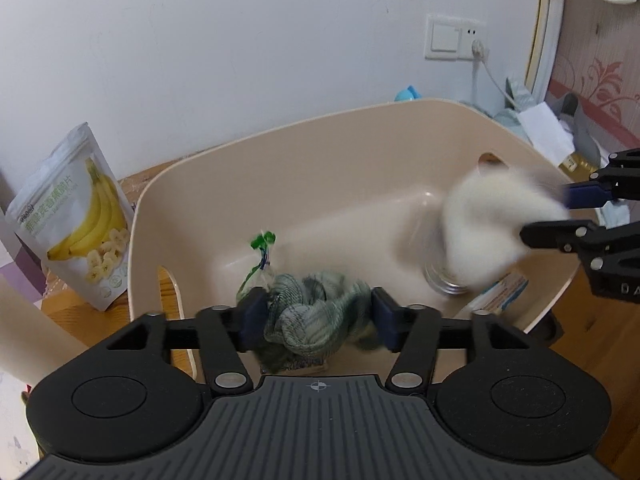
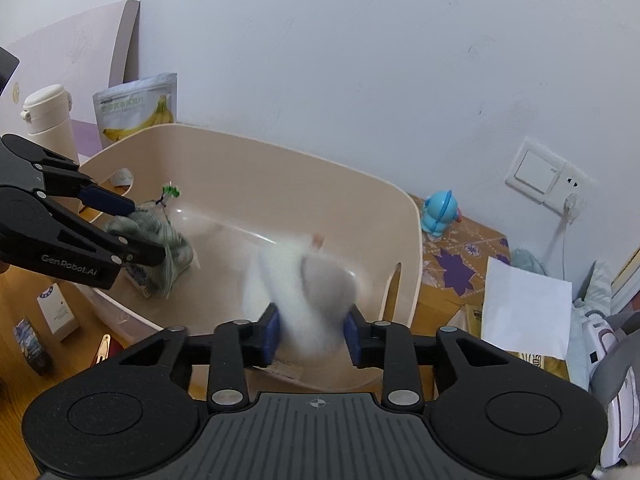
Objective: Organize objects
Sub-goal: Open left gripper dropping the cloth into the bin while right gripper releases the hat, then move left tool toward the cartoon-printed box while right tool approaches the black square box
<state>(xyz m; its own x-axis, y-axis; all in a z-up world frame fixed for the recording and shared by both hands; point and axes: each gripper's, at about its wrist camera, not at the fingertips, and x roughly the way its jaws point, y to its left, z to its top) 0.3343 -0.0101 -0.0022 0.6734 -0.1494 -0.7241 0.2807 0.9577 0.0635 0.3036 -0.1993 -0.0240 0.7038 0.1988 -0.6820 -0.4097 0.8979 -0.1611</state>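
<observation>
A beige plastic basin (image 1: 320, 152) stands on the wooden table against the wall. My left gripper (image 1: 319, 308) is shut on a green-grey cloth bundle (image 1: 312, 322) in a clear bag with a green tie, held over the basin's near left part. My right gripper (image 1: 546, 216) is shut on a white fluffy plush toy (image 1: 488, 224), blurred by motion, above the basin's right side. In the right wrist view the plush (image 2: 316, 280) sits between the right gripper's (image 2: 312, 334) blue pads, with the left gripper (image 2: 144, 230) and its bundle (image 2: 172, 244) at the basin's (image 2: 300, 184) left. A glass jar (image 1: 444, 280) and a white-blue packet (image 1: 496, 292) lie inside.
A banana-chips bag (image 1: 80, 216) leans on the wall left of the basin, beside a white flask (image 2: 48, 116). A blue toy figure (image 2: 438, 212), a wall socket (image 2: 544, 176) with a cable and white paper (image 2: 524, 304) are to the right. A small box (image 2: 58, 312) lies front left.
</observation>
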